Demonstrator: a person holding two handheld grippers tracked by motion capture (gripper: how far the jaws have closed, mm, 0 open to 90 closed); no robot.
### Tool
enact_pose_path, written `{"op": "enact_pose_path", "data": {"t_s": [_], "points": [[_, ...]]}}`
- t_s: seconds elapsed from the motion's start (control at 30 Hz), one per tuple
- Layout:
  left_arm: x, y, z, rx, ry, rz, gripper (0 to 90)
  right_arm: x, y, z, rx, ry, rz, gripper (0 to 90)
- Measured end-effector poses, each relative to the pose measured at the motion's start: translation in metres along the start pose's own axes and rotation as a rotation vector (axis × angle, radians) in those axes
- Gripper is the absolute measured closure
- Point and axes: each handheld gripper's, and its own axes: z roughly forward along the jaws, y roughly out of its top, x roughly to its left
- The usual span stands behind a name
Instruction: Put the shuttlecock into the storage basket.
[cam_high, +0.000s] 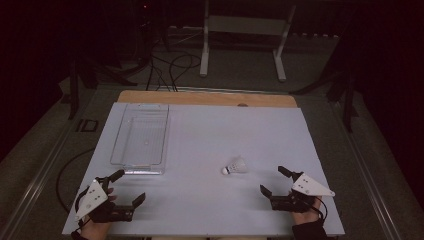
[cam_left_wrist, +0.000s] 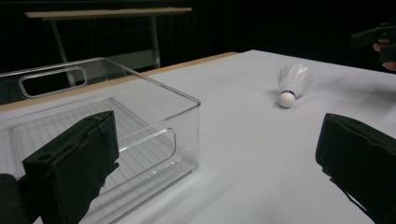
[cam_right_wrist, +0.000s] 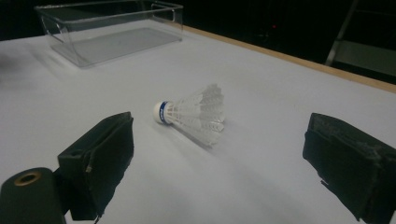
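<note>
Two grippers are resting wide open at the near edge of the table (cam_high: 210, 130): left gripper (cam_high: 129, 187), right gripper (cam_high: 276, 181). The shuttlecock (cam_high: 235, 166) is lying between them, nearer the right. In the left gripper view, the clear bin (cam_left_wrist: 154, 121) is sitting just ahead on the left. In the right gripper view, the shuttlecock (cam_right_wrist: 196, 114) is lying just beyond the spread jaws.

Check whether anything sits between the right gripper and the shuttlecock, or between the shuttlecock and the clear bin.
Nothing visible does. The right gripper has its jaws open toward the shuttlecock, with bare white table between them. From the shuttlecock to the clear plastic bin, the surface is likewise bare.
</note>
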Motion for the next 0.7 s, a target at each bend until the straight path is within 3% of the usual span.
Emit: {"op": "enact_pose_path", "data": {"t_s": [0.7], "points": [[-0.0013,-0.0002,0.0018,0.005,-0.016,0.005,0.0,0.0035,0.0017,0.0000,0.009,0.003,-0.014,9.0]]}}
